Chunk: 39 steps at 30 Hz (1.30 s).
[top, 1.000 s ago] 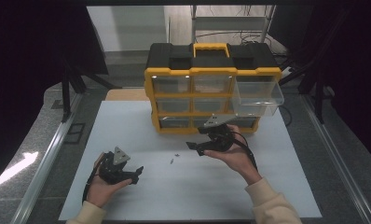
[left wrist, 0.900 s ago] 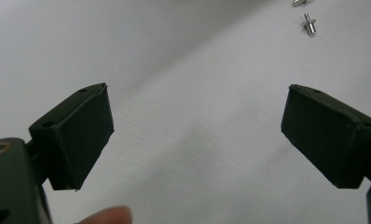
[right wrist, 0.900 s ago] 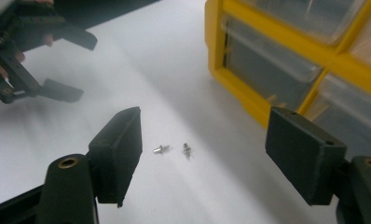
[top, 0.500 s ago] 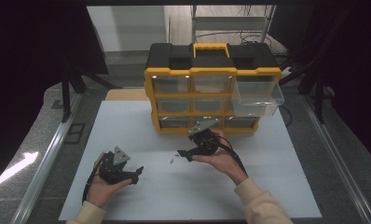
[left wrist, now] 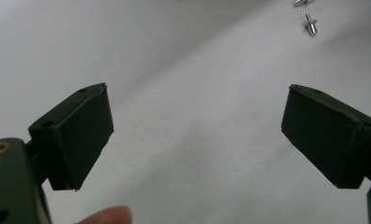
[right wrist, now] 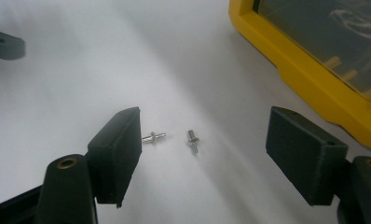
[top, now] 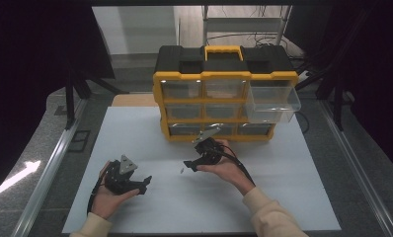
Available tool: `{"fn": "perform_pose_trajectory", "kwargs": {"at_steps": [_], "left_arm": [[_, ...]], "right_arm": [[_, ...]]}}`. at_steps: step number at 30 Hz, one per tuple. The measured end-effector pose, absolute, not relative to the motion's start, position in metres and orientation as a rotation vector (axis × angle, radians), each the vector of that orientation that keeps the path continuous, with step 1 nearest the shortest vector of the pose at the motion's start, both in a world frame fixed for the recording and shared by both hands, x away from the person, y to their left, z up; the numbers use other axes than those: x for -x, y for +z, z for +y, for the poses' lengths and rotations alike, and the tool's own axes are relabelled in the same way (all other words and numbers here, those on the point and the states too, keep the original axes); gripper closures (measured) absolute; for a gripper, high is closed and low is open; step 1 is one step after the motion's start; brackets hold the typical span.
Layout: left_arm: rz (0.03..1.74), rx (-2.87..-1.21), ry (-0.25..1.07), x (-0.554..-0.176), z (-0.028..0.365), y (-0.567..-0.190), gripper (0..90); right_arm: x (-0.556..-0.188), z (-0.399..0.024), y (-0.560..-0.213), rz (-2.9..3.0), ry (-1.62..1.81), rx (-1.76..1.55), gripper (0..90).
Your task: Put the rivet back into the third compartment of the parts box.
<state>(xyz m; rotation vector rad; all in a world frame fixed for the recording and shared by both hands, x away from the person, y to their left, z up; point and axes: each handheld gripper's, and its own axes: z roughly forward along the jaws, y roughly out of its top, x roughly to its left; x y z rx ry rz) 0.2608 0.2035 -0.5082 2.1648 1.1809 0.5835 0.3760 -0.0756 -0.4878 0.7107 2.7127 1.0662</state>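
2 pins [right wrist: 172, 137] btwn open R jaws

Right gripper drops from the organizer to the metal pins

Right gripper [top: 190, 165], a second ago up in front of the yellow organizer's [top: 225, 75] bottom drawers, now sits lower and further left on the white table [top: 293, 197], nearer the person. Its open jaws now straddle two small metal pins [right wrist: 193, 139] lying loose on the surface, one pin just beside the left pad, neither gripped. The forearm swings left with it.
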Motion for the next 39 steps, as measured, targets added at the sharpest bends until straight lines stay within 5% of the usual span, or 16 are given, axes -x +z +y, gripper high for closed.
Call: {"fn": "perform_pose_trajectory", "kwargs": {"at_steps": [23, 39], "left_arm": [[1.184, -2.161, 0.581, -0.261, 0.204, -0.509, 9.7], [1.179, -2.151, 0.571, -0.26, 0.205, -0.507, 9.8]], "right_arm": [[-0.386, -0.062, -0.516, 2.731, 0.954, -0.72, 35.3], [-0.382, -0.055, -0.523, 2.745, 0.896, -0.657, 57.7]]}}
